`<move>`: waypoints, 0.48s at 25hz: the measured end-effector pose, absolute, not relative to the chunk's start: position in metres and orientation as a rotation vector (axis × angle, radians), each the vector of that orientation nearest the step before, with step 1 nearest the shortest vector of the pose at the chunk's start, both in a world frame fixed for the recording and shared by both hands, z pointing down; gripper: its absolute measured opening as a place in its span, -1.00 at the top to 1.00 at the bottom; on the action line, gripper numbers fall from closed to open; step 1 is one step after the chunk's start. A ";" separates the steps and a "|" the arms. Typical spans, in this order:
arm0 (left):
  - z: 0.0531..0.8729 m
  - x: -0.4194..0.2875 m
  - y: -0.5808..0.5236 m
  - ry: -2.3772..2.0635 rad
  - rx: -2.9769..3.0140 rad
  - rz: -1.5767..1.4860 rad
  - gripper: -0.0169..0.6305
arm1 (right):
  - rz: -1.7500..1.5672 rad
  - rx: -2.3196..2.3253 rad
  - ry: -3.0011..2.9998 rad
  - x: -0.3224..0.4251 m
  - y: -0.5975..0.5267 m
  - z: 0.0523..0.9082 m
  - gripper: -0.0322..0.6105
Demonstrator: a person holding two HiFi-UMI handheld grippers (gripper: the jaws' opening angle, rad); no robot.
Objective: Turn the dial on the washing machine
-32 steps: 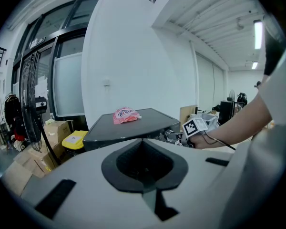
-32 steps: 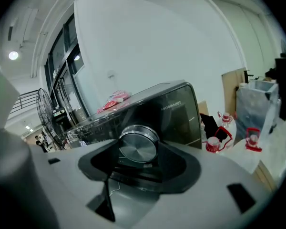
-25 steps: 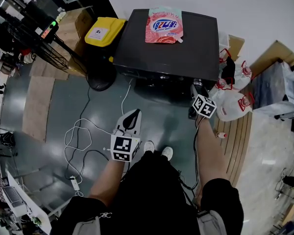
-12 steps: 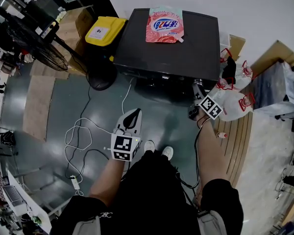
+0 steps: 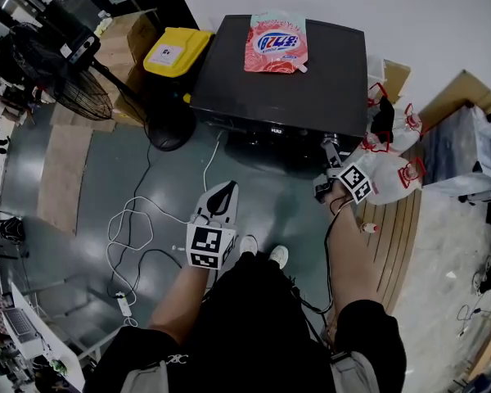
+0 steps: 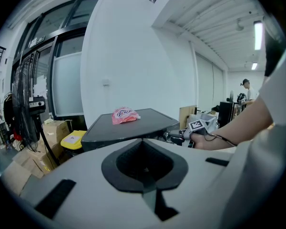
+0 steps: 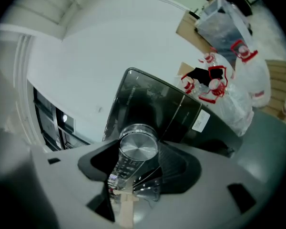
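One washing machine (image 5: 266,88), one dial (image 7: 138,148), two hand-held grippers (image 5: 224,190) (image 5: 328,143)

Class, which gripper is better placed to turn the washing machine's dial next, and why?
Right. The right gripper has the silver dial between its jaws at the washing machine; the left gripper hangs away, shut.

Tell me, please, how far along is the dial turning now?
Done: the right gripper is at the front of the washing machine. In hand: its jaws are closed on the silver dial. Left: finishing the turn and letting go; the dial's setting cannot be read. The left gripper hangs shut and empty, away from the machine.
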State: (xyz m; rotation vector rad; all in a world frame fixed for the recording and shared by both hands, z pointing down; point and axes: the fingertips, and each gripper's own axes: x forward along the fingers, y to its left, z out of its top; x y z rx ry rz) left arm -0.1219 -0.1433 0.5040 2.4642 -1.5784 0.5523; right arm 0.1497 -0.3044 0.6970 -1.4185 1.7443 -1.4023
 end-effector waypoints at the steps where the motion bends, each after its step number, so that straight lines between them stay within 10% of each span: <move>1: 0.504 -0.122 -0.143 -1.578 2.465 0.553 0.97 | -1.424 -1.373 1.692 0.151 -0.304 0.698 0.09; 12: 0.506 -0.126 -0.145 -1.586 2.454 0.546 0.97 | -1.424 -1.322 1.557 0.154 -0.302 0.697 0.09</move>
